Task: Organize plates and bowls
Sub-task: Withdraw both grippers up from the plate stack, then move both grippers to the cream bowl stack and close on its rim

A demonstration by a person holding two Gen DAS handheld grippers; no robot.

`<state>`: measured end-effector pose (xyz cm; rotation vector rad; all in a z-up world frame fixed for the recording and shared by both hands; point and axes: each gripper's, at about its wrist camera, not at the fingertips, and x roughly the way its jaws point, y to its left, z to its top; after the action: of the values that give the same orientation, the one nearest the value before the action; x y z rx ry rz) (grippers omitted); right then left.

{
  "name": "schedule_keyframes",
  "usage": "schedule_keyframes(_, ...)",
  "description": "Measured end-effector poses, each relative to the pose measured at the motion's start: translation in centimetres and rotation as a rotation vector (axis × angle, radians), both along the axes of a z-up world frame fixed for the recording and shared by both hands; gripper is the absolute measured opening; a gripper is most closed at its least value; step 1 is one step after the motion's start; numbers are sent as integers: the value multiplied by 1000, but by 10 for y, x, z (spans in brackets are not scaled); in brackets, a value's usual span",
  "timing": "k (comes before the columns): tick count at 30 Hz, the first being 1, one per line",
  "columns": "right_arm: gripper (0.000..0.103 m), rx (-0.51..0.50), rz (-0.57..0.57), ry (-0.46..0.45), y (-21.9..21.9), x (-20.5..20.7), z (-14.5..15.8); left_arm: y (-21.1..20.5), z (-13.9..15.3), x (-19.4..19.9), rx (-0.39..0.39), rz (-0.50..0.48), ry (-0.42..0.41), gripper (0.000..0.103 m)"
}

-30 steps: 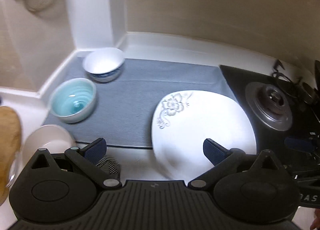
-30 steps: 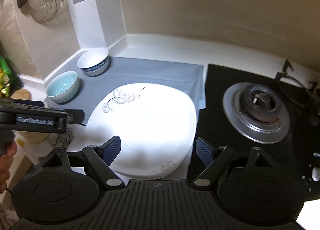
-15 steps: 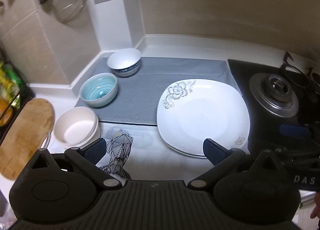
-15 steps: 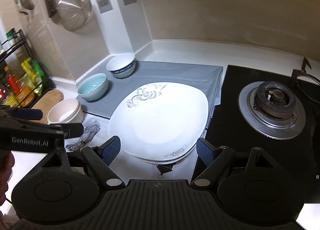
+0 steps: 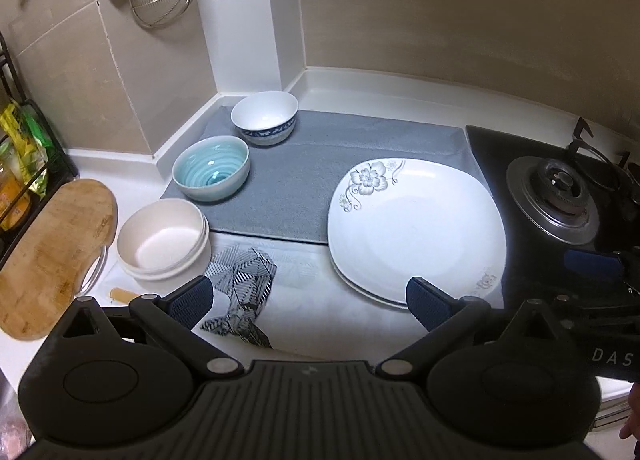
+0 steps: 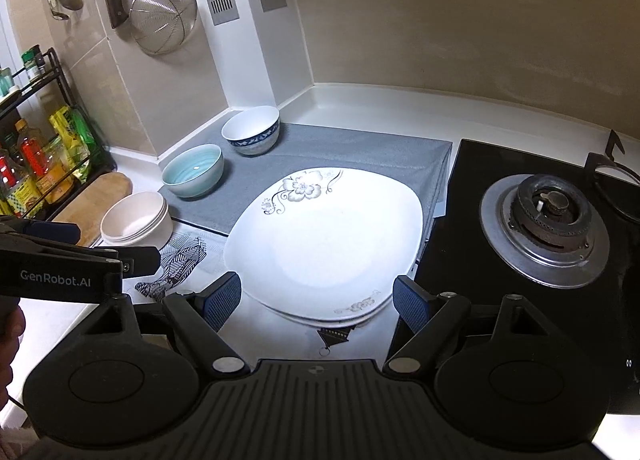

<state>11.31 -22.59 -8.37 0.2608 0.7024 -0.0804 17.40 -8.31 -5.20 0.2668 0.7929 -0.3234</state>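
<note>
Plates (image 5: 416, 227) lie stacked on the counter (image 5: 360, 324), at least two deep to judge by the doubled rim on the near side, the pile half on the grey mat (image 5: 320, 163) and just beside the gas hob (image 5: 556, 195); this part of the job looks done. Cream bowls (image 5: 160, 238) sit nested at the mat's near left corner beside the wooden cutting board (image 5: 52, 252), though the exact count in that nest is hard to read from the rim lines. Two bowls are not yet gathered: the teal bowl (image 5: 211, 168) and the blue-patterned white bowl (image 5: 265, 117) stand apart from each other on the mat's far left, near the wall corner. Left gripper (image 5: 310, 296) hangs above the counter with jaws spread wide and nothing between them; right gripper (image 6: 318, 296) hangs likewise over the near edge of the plates, jaws apart and empty. Stacking the two loose bowls appears to be what is left.
</note>
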Motion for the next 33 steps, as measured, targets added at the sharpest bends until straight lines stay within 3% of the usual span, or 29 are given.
schedule_keyframes(10, 85, -29, -26, 37, 53, 61, 4, 68, -3, 65, -54, 25, 32, 103)
schedule_keyframes(25, 85, -50, 10, 90, 146, 161, 7, 163, -26, 171, -37, 101, 153, 103)
schedule_keyframes(33, 86, -58, 105, 142, 169, 208, -2, 201, -43, 208, -29, 223, 202, 103)
